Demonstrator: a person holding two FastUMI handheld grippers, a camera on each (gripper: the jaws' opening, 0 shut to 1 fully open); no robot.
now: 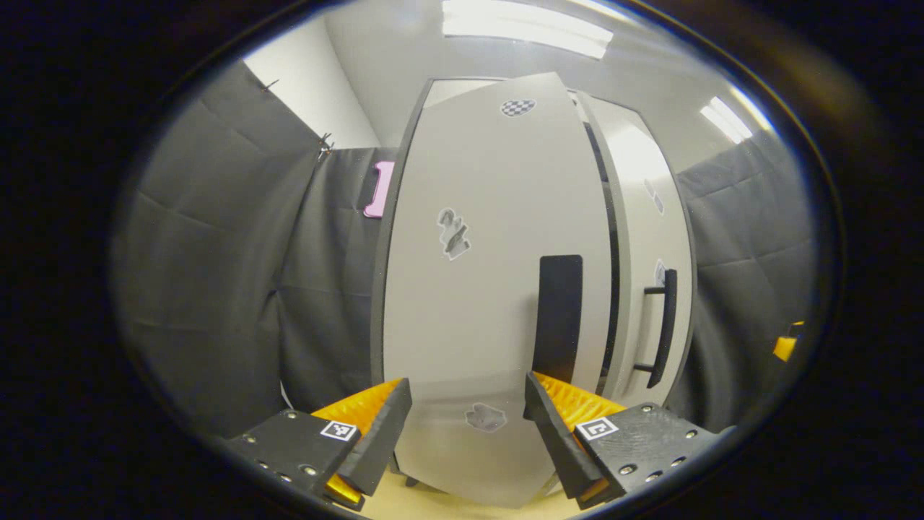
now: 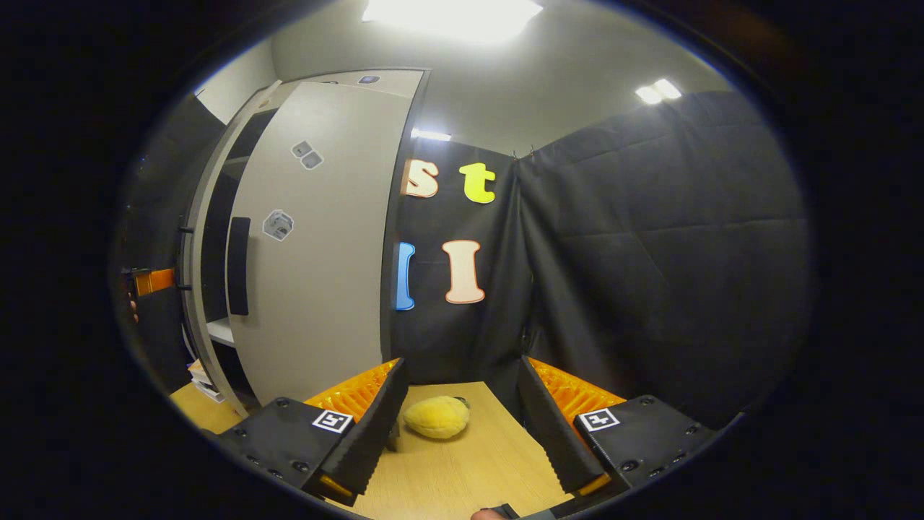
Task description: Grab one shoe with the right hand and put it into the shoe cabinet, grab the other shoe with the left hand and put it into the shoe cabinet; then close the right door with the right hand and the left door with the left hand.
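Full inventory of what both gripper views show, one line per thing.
Shoe cabinet: 1, light grey, centre, against black cloth.
Left door: 1, grey, stickers, flat black handle, nearly closed.
Right door: 1, grey, stickers, ajar; dark gap between the doors.
Bar handle: 1, black, on right door.
Yellow plush object: 1, on the wooden table.
Ceiling lights: several, white.
Left gripper: open, before left door.
Right gripper: open, above table.

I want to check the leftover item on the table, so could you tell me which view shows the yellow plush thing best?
The right gripper view: the yellow plush thing lies on the wooden table between that gripper's open fingers. The left gripper view faces the cabinet doors.
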